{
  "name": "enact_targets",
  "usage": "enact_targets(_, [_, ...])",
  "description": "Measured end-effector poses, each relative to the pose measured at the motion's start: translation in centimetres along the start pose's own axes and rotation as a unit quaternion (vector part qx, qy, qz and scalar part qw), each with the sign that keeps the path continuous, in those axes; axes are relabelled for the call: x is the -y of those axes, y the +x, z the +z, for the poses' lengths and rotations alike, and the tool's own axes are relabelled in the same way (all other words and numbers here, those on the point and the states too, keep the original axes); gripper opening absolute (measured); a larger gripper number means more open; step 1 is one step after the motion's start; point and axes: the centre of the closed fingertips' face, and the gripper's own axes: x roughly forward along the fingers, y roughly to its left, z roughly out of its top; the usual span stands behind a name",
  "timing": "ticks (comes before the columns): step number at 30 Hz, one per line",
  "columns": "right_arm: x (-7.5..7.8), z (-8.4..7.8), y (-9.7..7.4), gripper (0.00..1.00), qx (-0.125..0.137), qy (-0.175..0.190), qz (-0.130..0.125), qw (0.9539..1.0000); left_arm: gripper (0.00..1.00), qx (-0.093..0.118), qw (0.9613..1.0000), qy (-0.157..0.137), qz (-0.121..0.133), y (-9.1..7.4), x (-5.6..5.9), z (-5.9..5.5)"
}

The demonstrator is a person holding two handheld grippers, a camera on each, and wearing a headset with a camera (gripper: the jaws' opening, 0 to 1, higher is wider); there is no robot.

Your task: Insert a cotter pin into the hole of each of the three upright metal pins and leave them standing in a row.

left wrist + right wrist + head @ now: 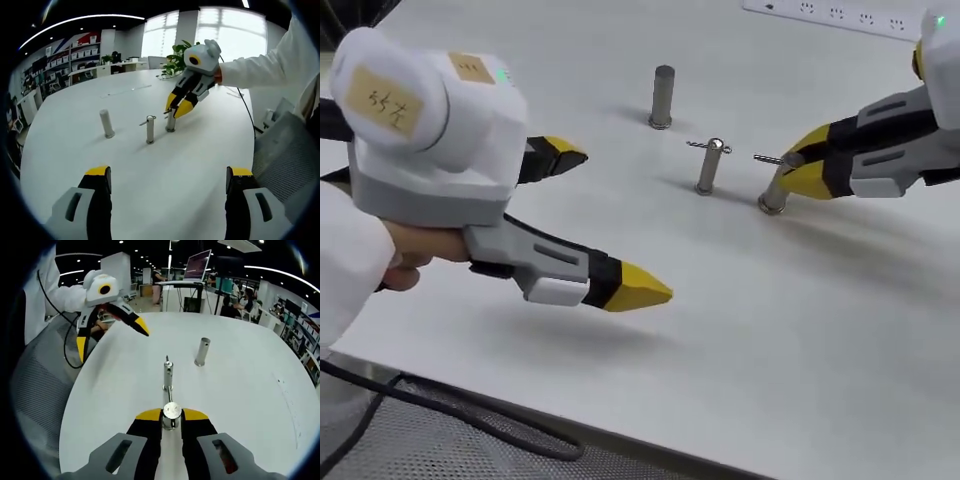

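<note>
Right gripper (796, 166) has its yellow jaws pinched almost together on a cotter pin (768, 158), whose thin shank juts out toward 9 o'clock in the head view. Its tips sit at the top of the nearest metal pin (773, 198); whether the shank passes through that pin's hole I cannot tell. Left gripper (603, 224) hangs above the table with its jaws spread wide and nothing between them, held in a hand (415, 252) at 9 o'clock in the head view.

Outward from the right gripper, at 10 o'clock, the middle metal pin (708, 172) stands upright with a second cotter pin (706, 146) crosswise through its top. Farther on, at 11 o'clock, the far metal pin (663, 97) stands upright with a plain top. All three stand apart in a slanted row on the white table (770, 340). A power strip (840, 12) lies along the table's far edge at 1 o'clock.
</note>
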Motion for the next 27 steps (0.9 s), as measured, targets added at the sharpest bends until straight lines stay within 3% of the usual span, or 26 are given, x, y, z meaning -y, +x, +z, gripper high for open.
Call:
enact_targets(9, [0.0, -0.2, 0.0, 0.11, 0.0, 0.019, -0.006, 0.9998, 0.95, -0.005, 0.9999, -0.009, 0.001, -0.4, -0.4, -0.9])
enact_targets(19, [-0.5, -0.3, -0.9, 0.13, 0.005, 0.029, -0.018, 0.9994, 0.95, 0.002, 0.9999, -0.004, 0.012, -1.0, -1.1, -0.4])
enact_targets(23, [-0.7, 0.2, -2.1, 0.1, 0.011, 0.037, -0.037, 0.9986, 0.95, 0.014, 0.9997, -0.009, 0.017, -1.4, -1.2, 0.1])
enact_targets(27, [-1.0, 1.0, -3.5, 0.14, 0.034, 0.059, -0.063, 0.9957, 0.99, 0.009, 0.9996, -0.009, 0.024, -1.6, -1.4, 0.0])
